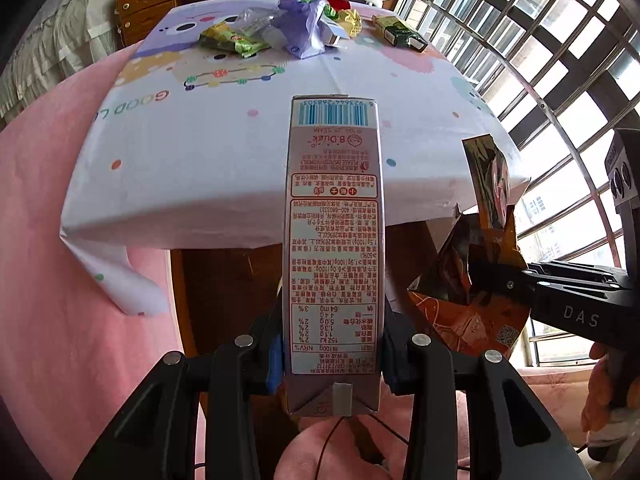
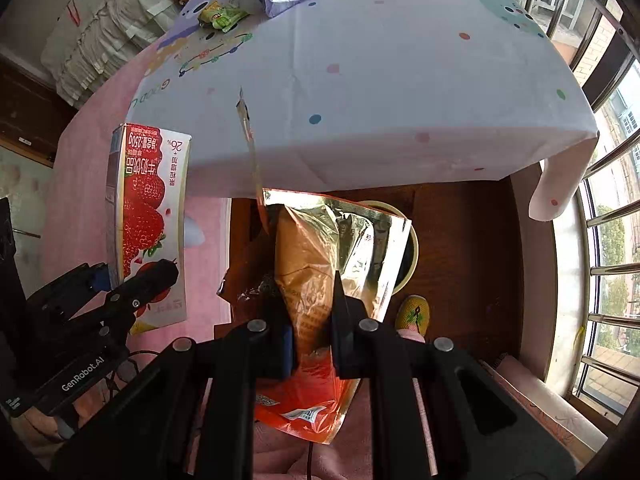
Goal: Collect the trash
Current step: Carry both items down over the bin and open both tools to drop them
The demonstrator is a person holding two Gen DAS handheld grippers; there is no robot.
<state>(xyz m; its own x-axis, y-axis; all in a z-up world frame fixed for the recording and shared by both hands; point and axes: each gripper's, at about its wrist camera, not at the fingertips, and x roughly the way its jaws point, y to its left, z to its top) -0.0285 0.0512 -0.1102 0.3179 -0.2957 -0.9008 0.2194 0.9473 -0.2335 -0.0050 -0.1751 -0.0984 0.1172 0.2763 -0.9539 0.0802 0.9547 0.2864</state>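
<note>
while both grippers hang off the near edge of the table [image 1: 224,152], each one has something clamped. the left gripper [image 1: 332,344] has its fingers closed tight against the two sides of a tall milk carton [image 1: 334,240], held upright with the barcode end at the far top and the nutrition panel facing the camera. from the right wrist view that same carton [image 2: 146,216] shows its strawberry face, sitting to the left, in front of the pink cloth.

over on the right, the right gripper [image 2: 312,344] is pinched narrow onto a crumpled orange snack bag [image 2: 308,280], foil lining flashing where the torn top gapes open. in the left wrist view the bag [image 1: 476,276] juts up beside the carton, close but not touching it.

below the bag, under the table's near edge, there's a round bin [image 2: 412,248] with a pale rim, mostly hidden behind the foil. a yellow slipper [image 2: 414,314] shows just near of it on the dark floor.

far across the patterned tablecloth [image 2: 380,92], more trash sits in a heap: a green wrapper [image 1: 232,40], a purple plastic bag [image 1: 300,28], a yellow wrapper [image 1: 352,20], and a dark green pack [image 1: 400,32] off to the right. window bars [image 1: 540,40] curve along the right side.
</note>
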